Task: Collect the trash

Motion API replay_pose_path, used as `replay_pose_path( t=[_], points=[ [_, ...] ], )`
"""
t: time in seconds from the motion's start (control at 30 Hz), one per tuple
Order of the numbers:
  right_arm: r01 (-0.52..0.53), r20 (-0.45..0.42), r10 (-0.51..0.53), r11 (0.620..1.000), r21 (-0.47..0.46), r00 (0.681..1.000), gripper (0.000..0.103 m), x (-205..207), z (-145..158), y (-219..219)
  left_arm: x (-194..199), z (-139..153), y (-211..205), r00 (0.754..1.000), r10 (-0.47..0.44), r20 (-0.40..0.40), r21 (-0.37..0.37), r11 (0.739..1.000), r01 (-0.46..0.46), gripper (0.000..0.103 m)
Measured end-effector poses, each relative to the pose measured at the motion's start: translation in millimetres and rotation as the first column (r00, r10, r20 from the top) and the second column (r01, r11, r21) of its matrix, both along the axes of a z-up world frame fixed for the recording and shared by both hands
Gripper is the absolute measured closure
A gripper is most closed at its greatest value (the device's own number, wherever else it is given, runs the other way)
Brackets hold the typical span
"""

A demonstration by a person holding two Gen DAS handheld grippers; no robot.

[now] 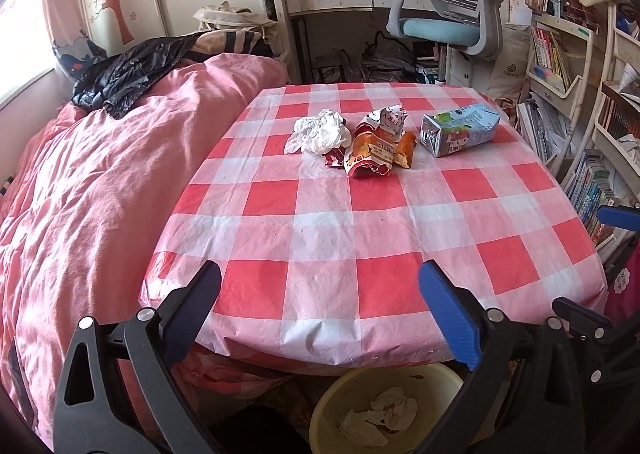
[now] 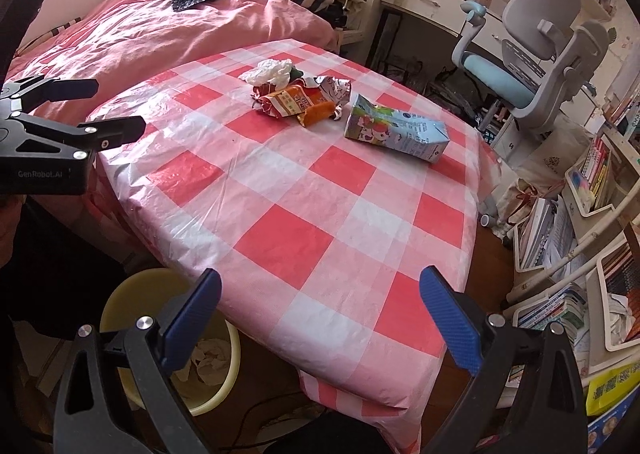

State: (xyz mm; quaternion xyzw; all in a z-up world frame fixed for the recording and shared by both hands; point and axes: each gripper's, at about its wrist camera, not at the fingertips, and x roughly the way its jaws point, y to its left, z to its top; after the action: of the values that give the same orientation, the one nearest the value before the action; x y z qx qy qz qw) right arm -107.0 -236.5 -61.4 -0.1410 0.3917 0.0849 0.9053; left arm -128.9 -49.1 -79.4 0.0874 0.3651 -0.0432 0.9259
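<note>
In the left wrist view, the left tongs (image 1: 320,290) stand wide with nothing between their fingers, and they hang over the near edge of the tabletop (image 1: 360,213), which is covered by a red and white checked cloth. I take the bin (image 1: 384,410) as the landmark: it is a yellow bin on the floor, just under the near edge of the tabletop, and some crumpled paper (image 1: 380,414) already lies inside it. I judge that the bin stands there so that trash can be dropped straight down from the edge. The remaining trash lies on the tabletop well beyond the bin, on the far half: a white tissue (image 1: 318,131), a snack wrapper (image 1: 378,143) touching it, and a milk carton (image 1: 460,129) on its side just to the right of the wrapper. The empty, wide tongs above the bin suggest that a drop is finished and the next piece must be fetched. In the right wrist view, the right tongs (image 2: 320,292) are wide and empty too, over the near corner of the tabletop, with the bin (image 2: 132,294) low on the left beside them. The left tongs (image 2: 120,105) show at the left edge, open, above the bin. From here the carton (image 2: 396,129) is the nearest piece and well apart from the bin, so it looks the natural next target for this hand.
</note>
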Motion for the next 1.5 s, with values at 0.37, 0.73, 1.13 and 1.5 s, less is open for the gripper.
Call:
replay_pose_path(
  t=[0.37,0.73,1.13,1.5],
  points=[
    [0.006,0.032,-0.005,0.999,-0.032,0.999,0.008,-5.6,3.0,-1.5,3.9,-4.4,-16.3,1.000,0.005,-0.001,-0.010,1.000,-0.005,0.007],
    [0.010,0.041,-0.009,1.000,-0.021,0.999,0.008,-5.7,4.5,-4.8,7.0,-3.6,-18.4,1.000,0.014,-0.006,-0.034,0.999,-0.014,0.007],
    [0.005,0.051,-0.005,1.000,0.000,0.999,0.008,1.3,5.1,1.6,52.4,25.7,-14.6,0.999,0.041,0.010,-0.100,0.994,-0.040,0.007],
    [0.002,0.058,-0.005,0.999,0.039,0.998,0.008,14.5,6.4,7.9,87.3,7.9,-9.3,0.996,0.072,-0.053,-0.094,0.993,-0.077,0.007]
  ],
)
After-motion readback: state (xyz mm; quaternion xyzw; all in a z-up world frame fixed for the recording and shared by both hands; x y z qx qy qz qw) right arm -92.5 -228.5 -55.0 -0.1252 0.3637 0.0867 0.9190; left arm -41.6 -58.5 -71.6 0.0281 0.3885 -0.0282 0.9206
